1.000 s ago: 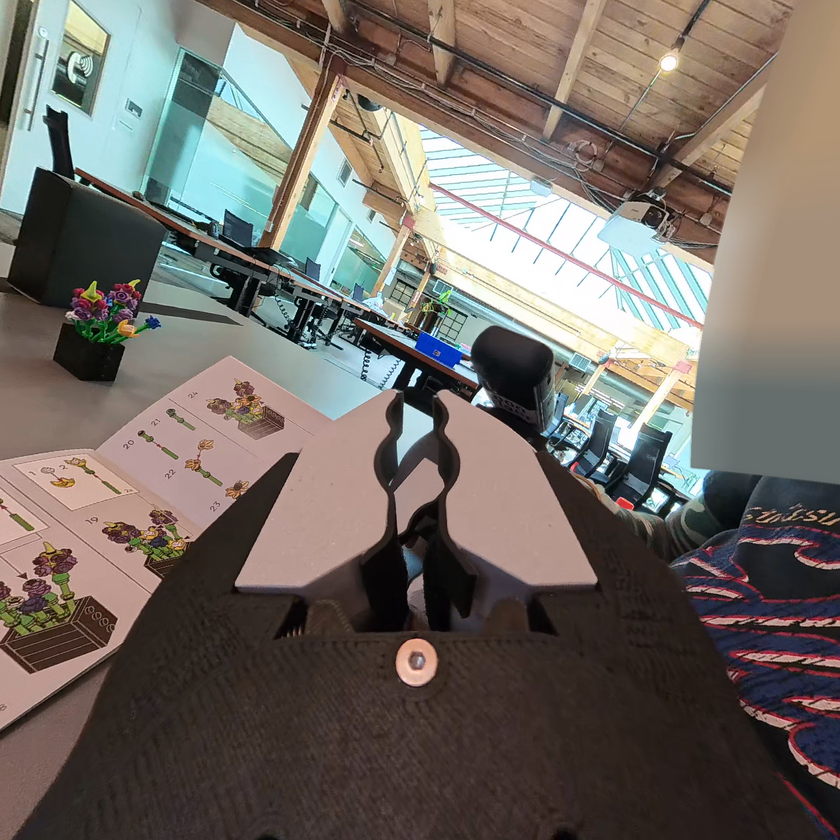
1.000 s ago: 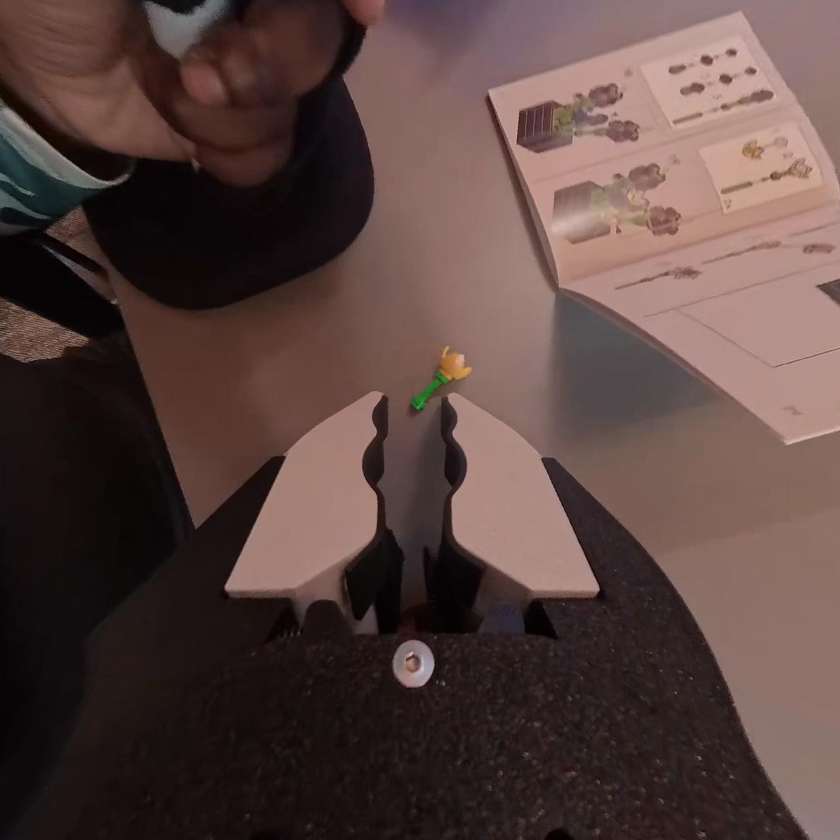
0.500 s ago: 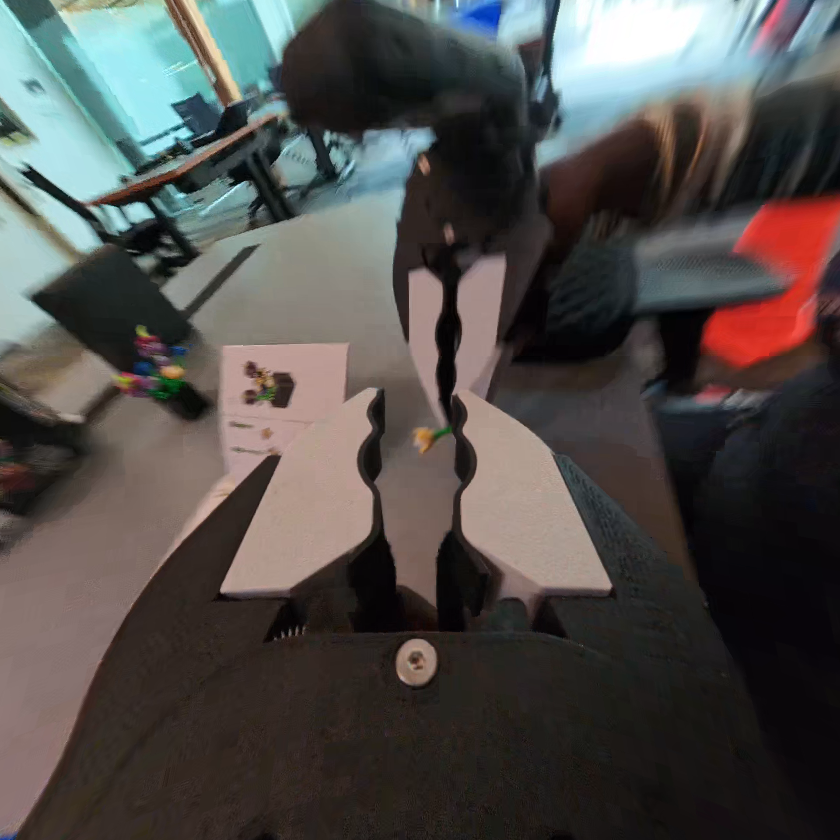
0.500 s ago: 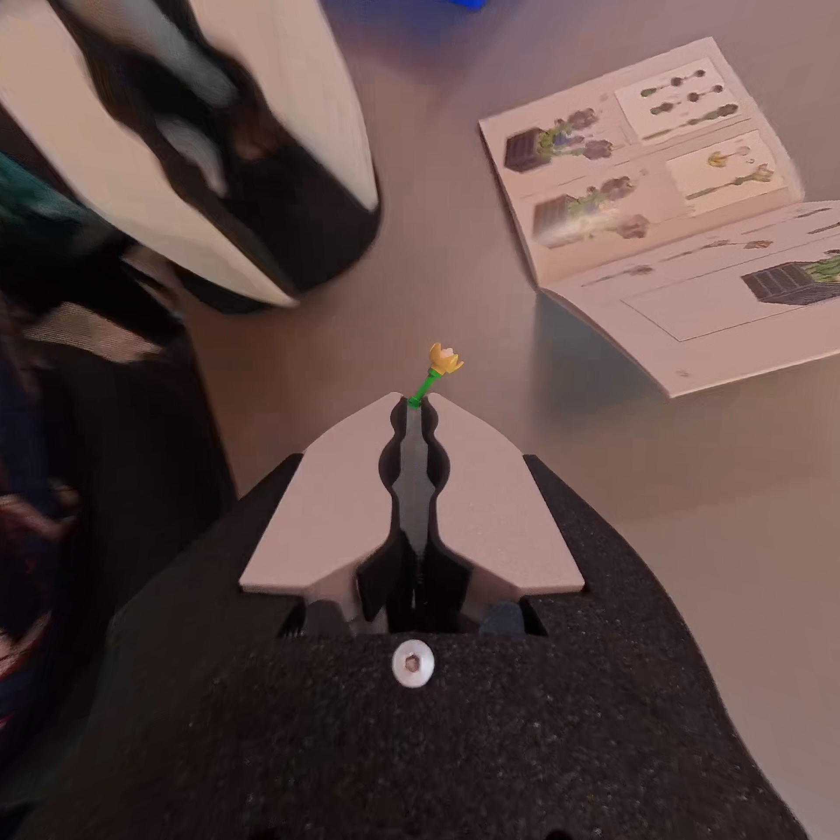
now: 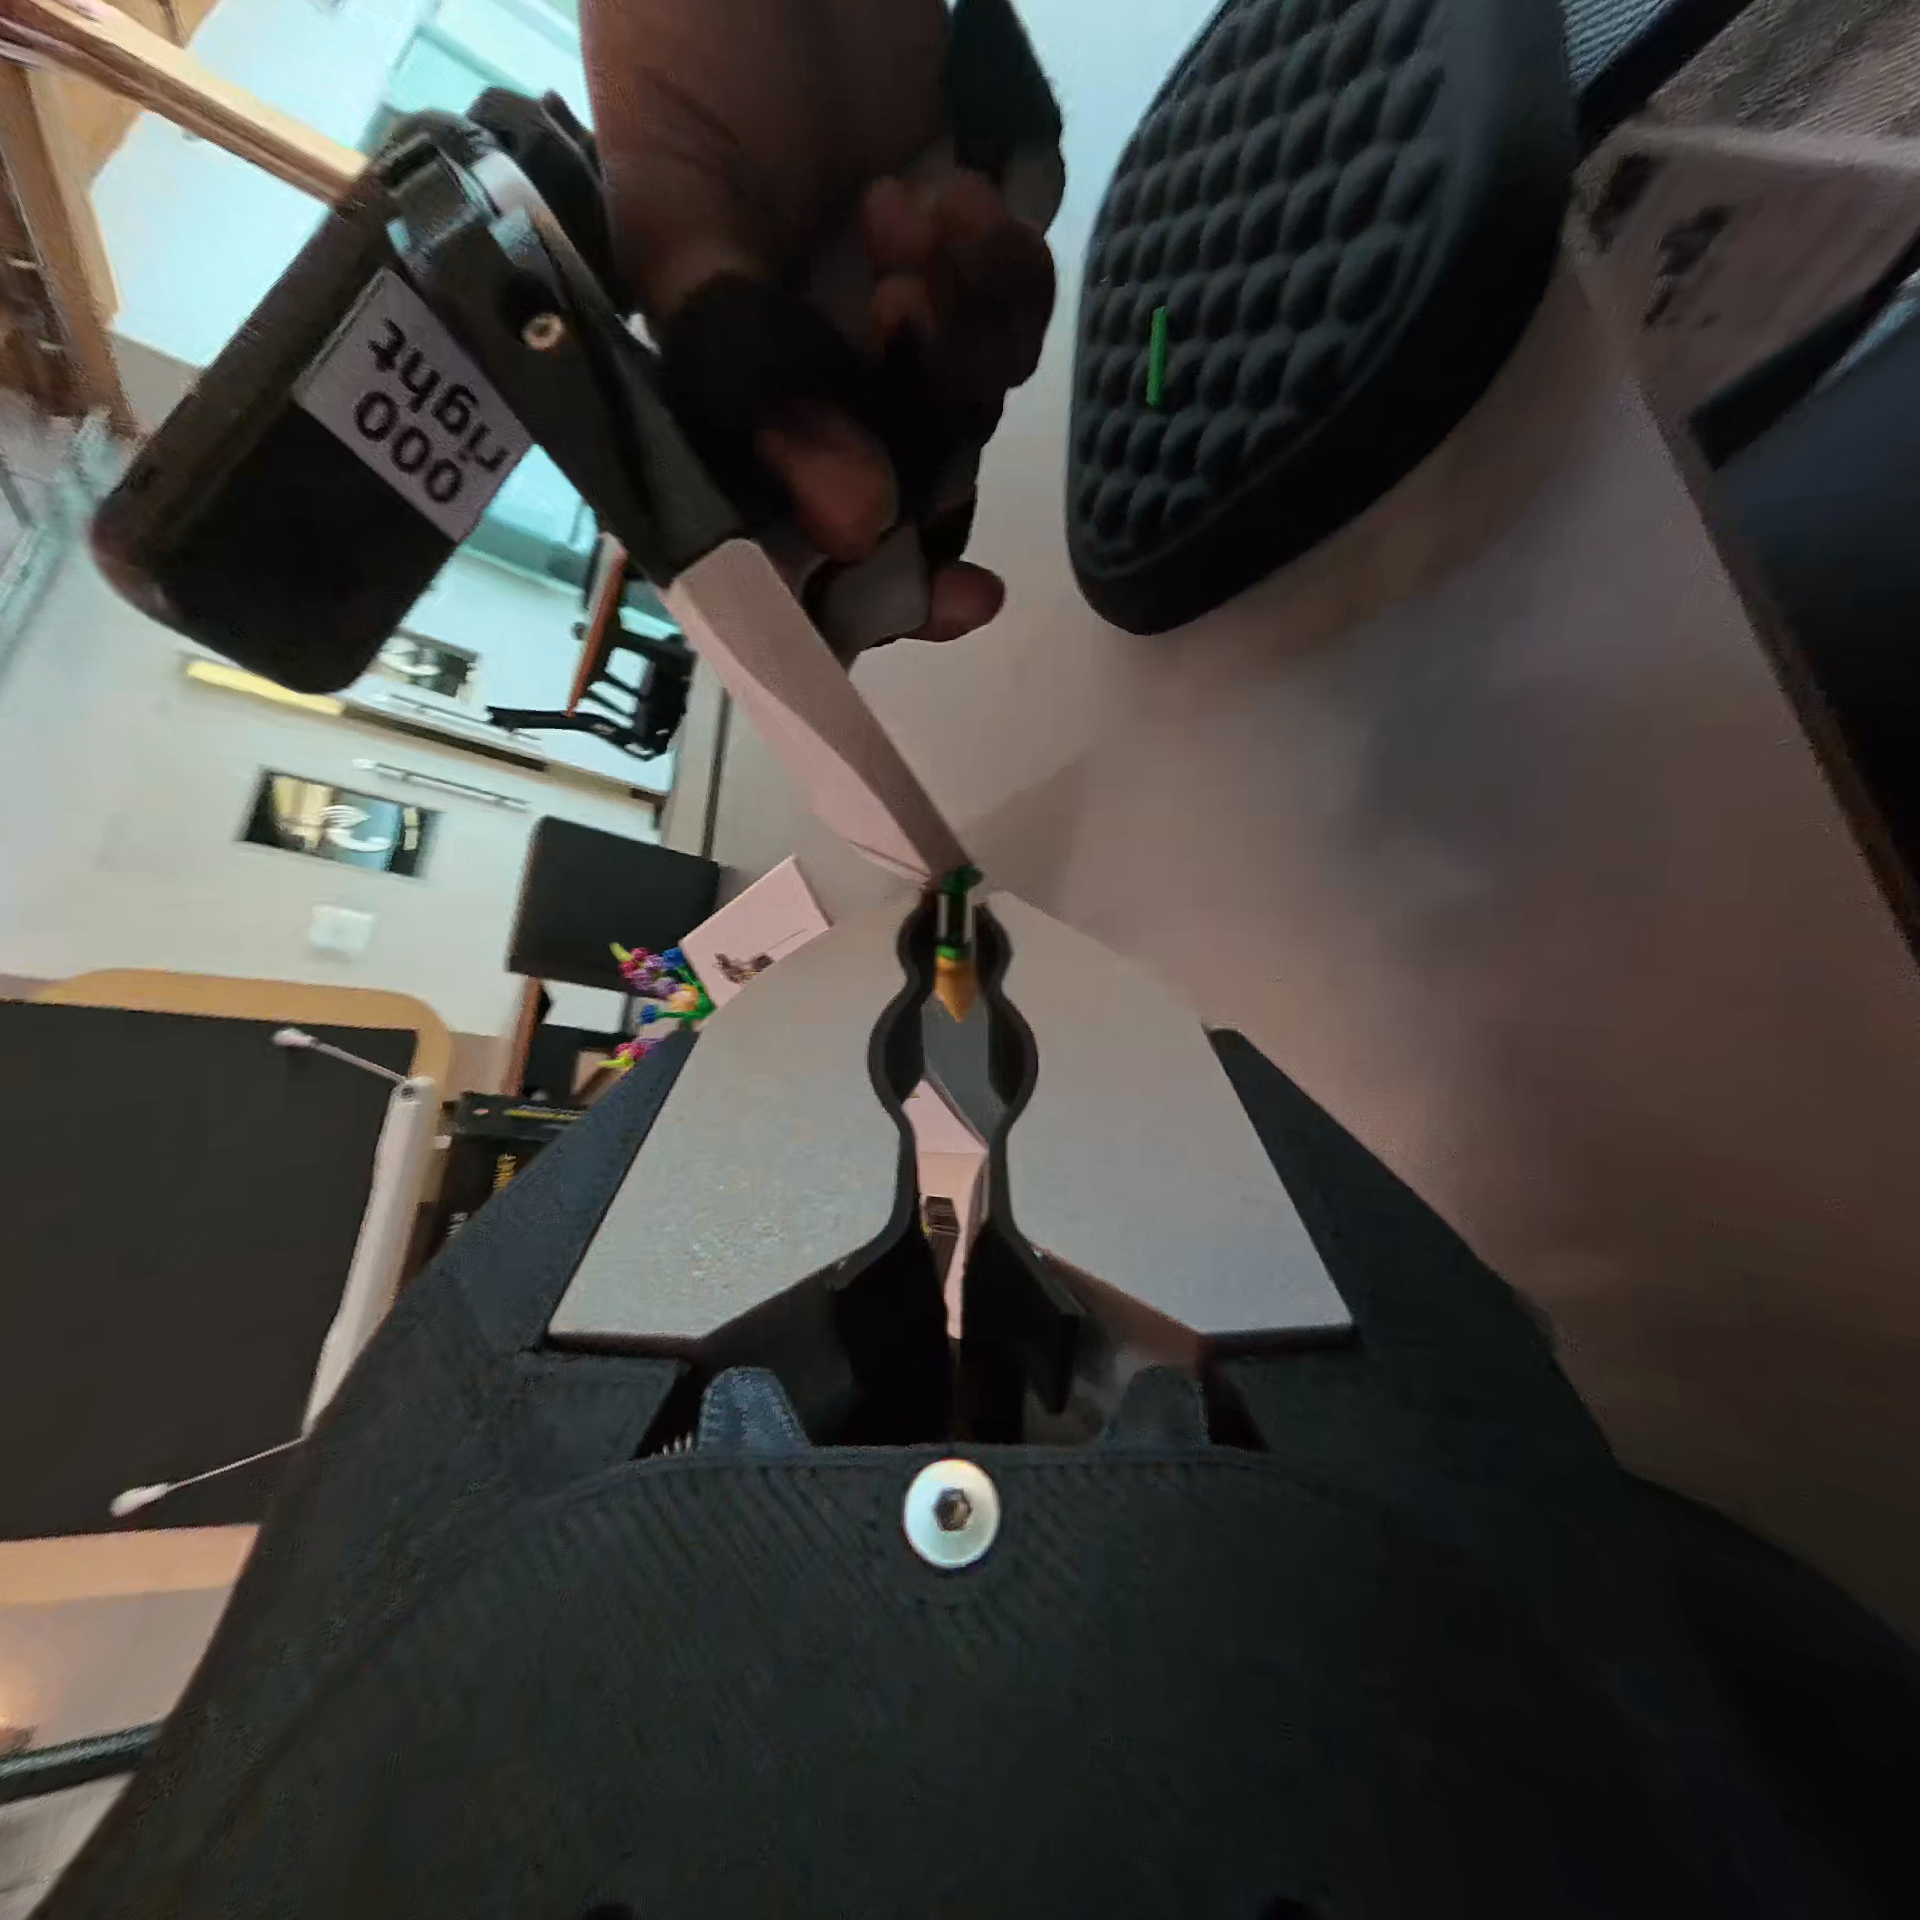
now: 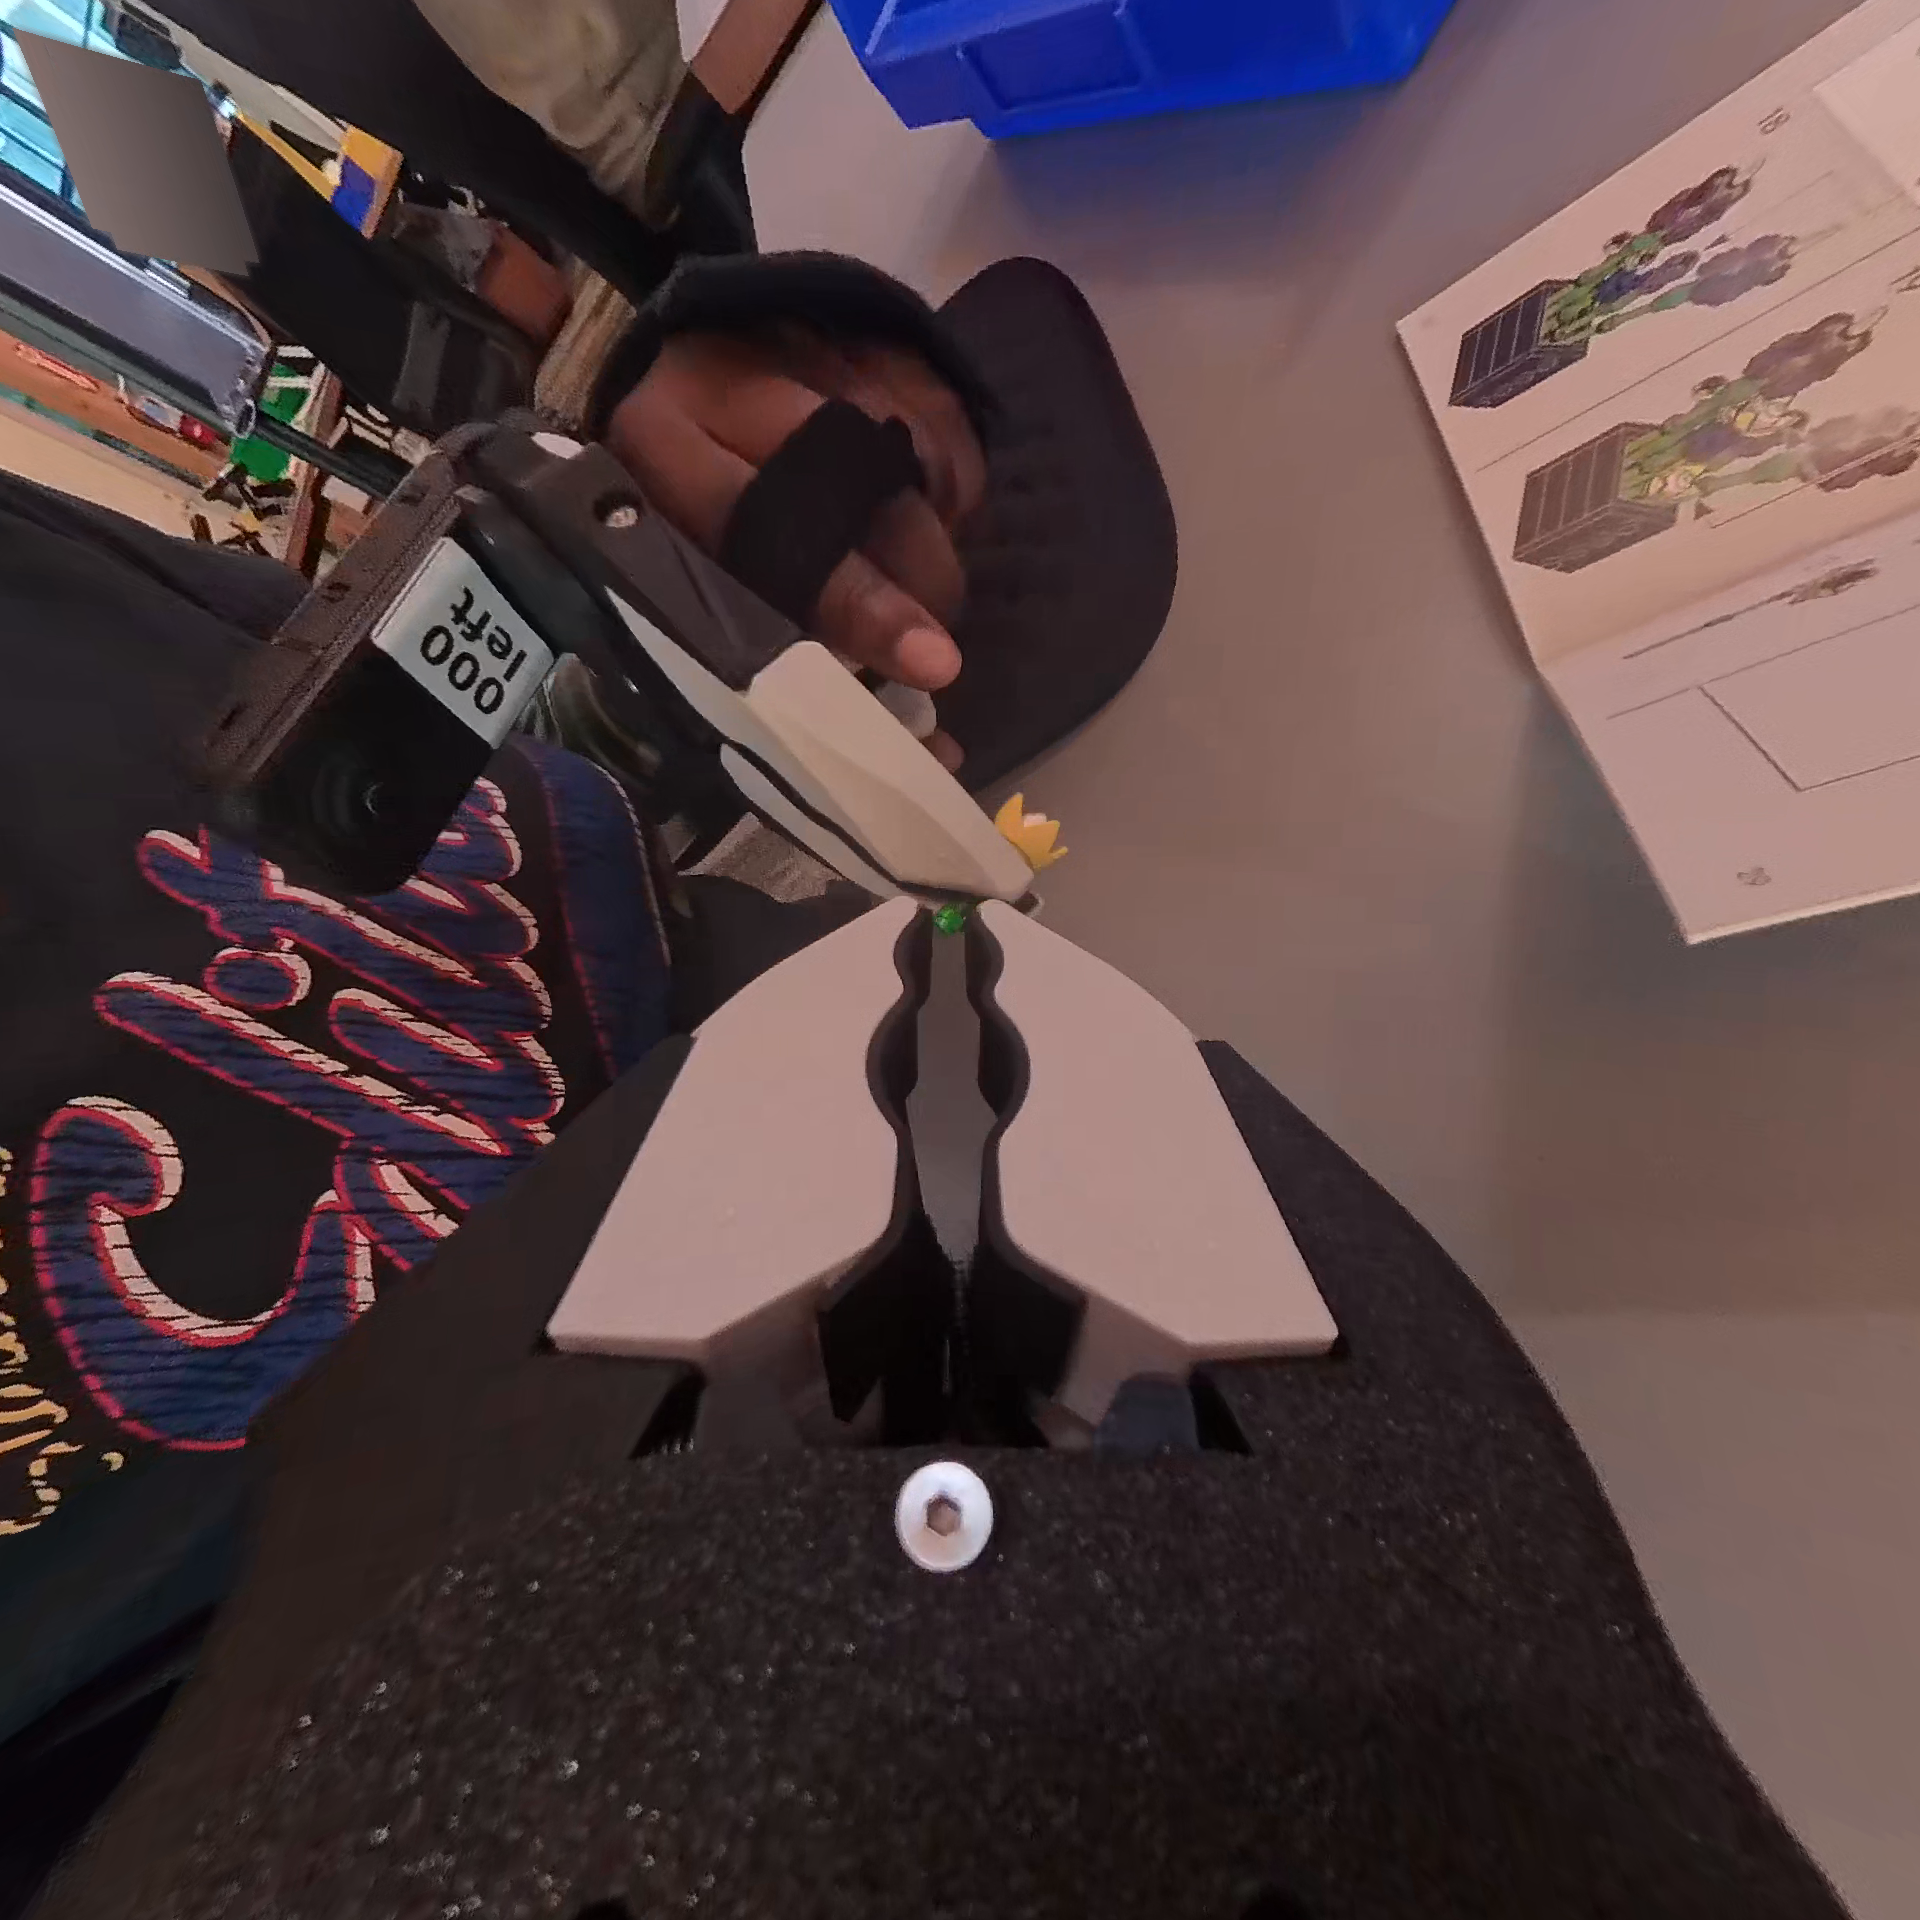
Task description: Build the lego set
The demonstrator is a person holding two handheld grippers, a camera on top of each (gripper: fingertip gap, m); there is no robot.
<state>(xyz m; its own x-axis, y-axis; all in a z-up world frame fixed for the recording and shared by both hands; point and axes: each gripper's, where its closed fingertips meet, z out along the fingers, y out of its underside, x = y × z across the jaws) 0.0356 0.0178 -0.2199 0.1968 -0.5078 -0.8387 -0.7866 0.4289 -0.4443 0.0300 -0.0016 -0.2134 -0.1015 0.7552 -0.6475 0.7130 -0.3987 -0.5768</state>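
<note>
A small lego flower with a yellow head (image 5: 954,982) and a green stem is held off the grey table (image 6: 1351,1039) between both grippers. In the left wrist view my left gripper (image 5: 953,914) is shut on the stem just below the head, which sits in the first hollow between the fingers. My right gripper (image 5: 930,862) comes in from the upper left and pinches the stem's far end. In the right wrist view my right gripper (image 6: 948,920) is shut on the green stem end. There the left gripper (image 6: 1013,885) crosses just above it, with the yellow head (image 6: 1031,831) sticking out behind.
An open instruction booklet (image 6: 1714,520) lies at the right, and a blue bin (image 6: 1143,52) stands at the far edge. A black dimpled pad (image 5: 1299,312) lies on the table. A built flower box (image 5: 660,987) stands by a black block (image 5: 613,904). A person's hands hold both grippers.
My right gripper shut on the flower's stem on the table and lifted it. My left gripper swung down from facing the room, opened, then shut on the stem near the head.
</note>
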